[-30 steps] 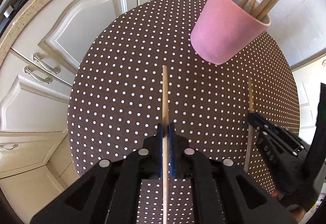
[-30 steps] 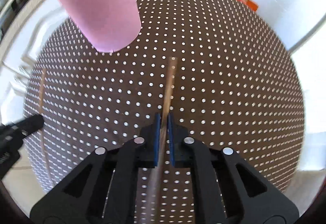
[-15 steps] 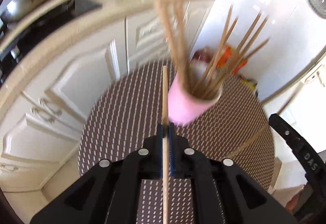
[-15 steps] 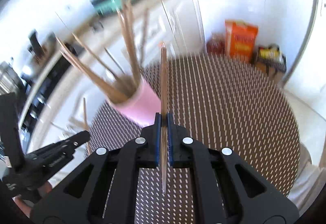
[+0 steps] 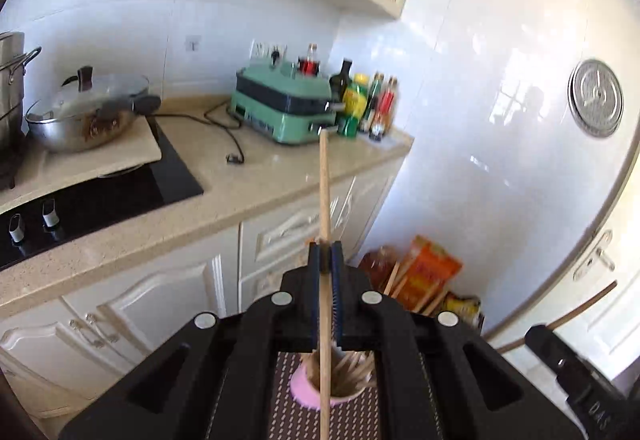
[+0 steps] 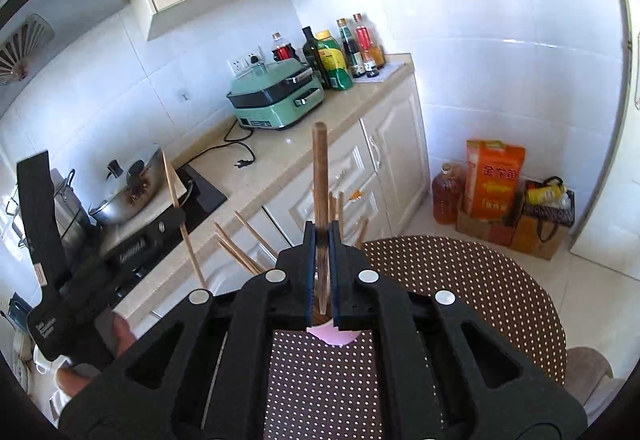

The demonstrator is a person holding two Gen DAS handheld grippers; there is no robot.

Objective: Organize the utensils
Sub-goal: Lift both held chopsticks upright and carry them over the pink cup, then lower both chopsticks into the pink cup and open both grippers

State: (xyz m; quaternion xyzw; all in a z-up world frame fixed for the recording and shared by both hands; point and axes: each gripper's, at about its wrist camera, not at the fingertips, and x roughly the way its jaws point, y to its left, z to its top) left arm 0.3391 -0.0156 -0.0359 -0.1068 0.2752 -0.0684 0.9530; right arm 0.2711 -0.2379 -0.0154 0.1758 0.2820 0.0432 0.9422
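Left claw [image 5: 325,260]: the two blue-padded fingers are closed tight on a pale chopstick [image 5: 323,192], which stands nearly upright. Its upper end rises well above the fingertips; its lower end hangs directly over the mouth of the pink cup [image 5: 308,394], and whether the tip has entered the cup cannot be told. The cup stands on the dotted brown table [image 5: 366,416] and holds a bundle of chopsticks [image 5: 352,372].

Right claw [image 6: 321,236]: the fingers are closed on a darker chopstick [image 6: 321,176], also held upright, with its lower end reaching down toward the cup rim [image 6: 336,336] beneath the claw body. Several stored chopsticks [image 6: 240,252] fan out to the left behind the claw.

In the right wrist view the left claw appears at left, gripping its chopstick at a slight tilt, with the person's hand [image 6: 116,336] on its handle. The counter [image 5: 248,180] behind carries a green appliance [image 5: 284,108] and bottles [image 5: 360,104].
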